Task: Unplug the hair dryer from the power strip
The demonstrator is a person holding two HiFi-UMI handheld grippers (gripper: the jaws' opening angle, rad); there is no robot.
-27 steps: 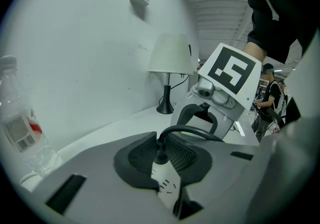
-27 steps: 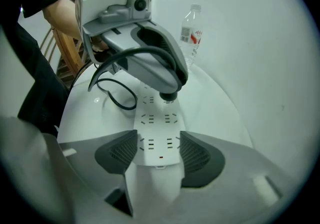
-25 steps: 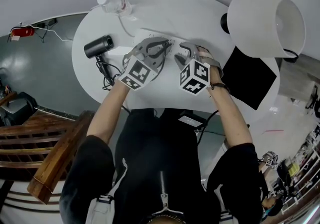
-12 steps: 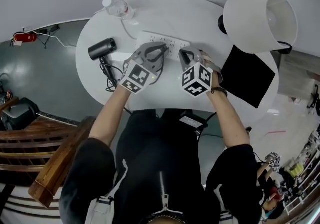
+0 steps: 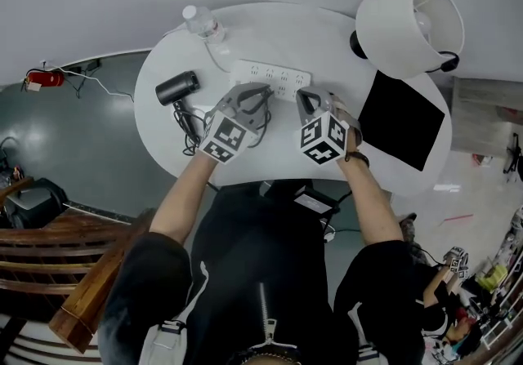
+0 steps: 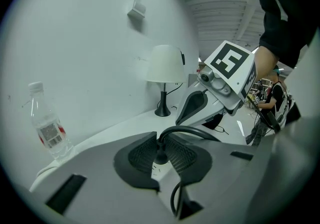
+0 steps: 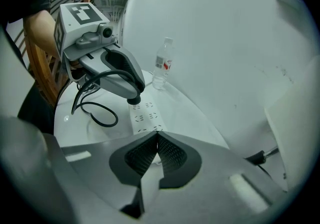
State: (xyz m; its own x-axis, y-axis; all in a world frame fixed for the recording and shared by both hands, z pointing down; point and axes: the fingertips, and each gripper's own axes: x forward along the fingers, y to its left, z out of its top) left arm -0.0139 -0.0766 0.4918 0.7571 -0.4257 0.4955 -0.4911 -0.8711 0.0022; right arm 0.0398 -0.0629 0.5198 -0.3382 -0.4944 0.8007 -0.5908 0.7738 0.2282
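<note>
**Step in hand (judged): draw the plug out of the power strip.**

- The left gripper [image 6: 161,149] is clamped on the black plug [image 7: 133,100], with 1 pad on each side. The cord [image 6: 176,195] runs back beneath its jaws.
- The right gripper [image 7: 157,149] is closed on nothing, with its 2 pads together. Its tips are near the closer end of the power strip [image 7: 145,117]. Contact with the strip cannot be confirmed.
- Keep the grip on the plug body, never on the cord.
- Pull straight away from the face of the strip, along the line of the pins. Do not rock the plug sideways.
- If the strip rises with the plug, press its free end down with the closed right tips.
- Leave the cord slack so the hair dryer [image 5: 178,87] is not dragged across the table [image 5: 270,151].

**What each view adds**

- Left gripper view: shows the pads seated on the plug at close range. The strip is almost wholly hidden under the jaws.
- Right gripper view: shows the plug from the side, at the far end of the strip. The other sockets in sight are empty. Whether the pins have cleared the socket cannot be told.
- Head view: the only view showing the hair dryer, which lies on the left of the table, near the strip. It also shows a black mat [image 5: 400,120] on the right. Farther back are a bottle [image 5: 200,22] and a lamp [image 5: 409,19].
</note>
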